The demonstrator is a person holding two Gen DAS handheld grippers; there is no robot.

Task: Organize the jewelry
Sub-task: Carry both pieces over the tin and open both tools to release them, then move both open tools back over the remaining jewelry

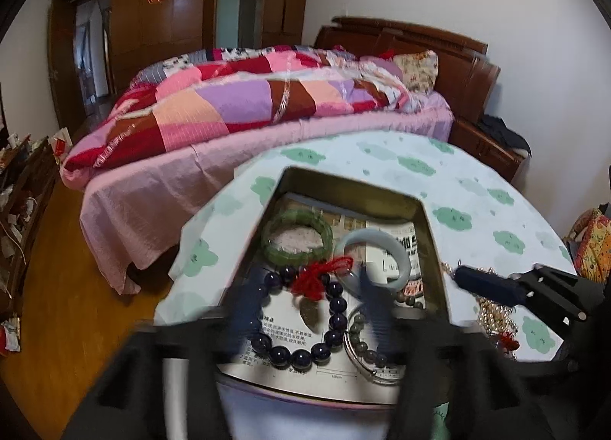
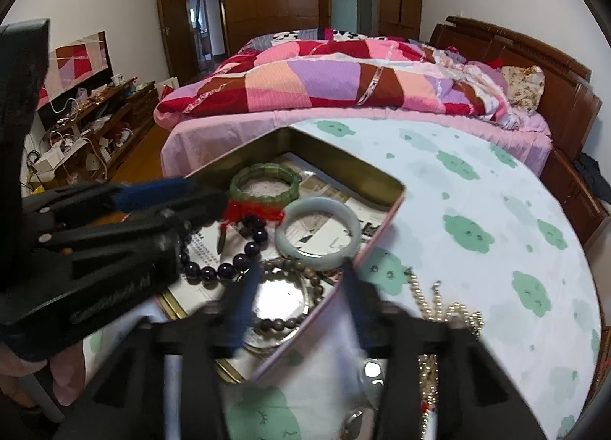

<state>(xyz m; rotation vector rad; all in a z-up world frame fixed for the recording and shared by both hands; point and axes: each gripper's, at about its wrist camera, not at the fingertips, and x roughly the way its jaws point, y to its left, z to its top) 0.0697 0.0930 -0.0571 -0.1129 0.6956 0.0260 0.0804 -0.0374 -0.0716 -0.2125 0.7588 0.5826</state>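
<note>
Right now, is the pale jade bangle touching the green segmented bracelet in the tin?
Apart. The right wrist view shows the pale jade bangle and the green segmented bracelet with a strip of the tin's paper lining between them.

Open tin (image 1: 433,234) holds green bracelet (image 1: 298,237), pale bangle (image 1: 382,253), dark bead strand (image 1: 305,325); gold chain (image 2: 450,310) outside.

Both grippers point down at the tin box (image 1: 427,218): the left gripper (image 1: 305,302) hangs over its middle with jaws wide apart and nothing in them, and the right gripper (image 2: 301,302) straddles its side wall, jaws apart too.
</note>
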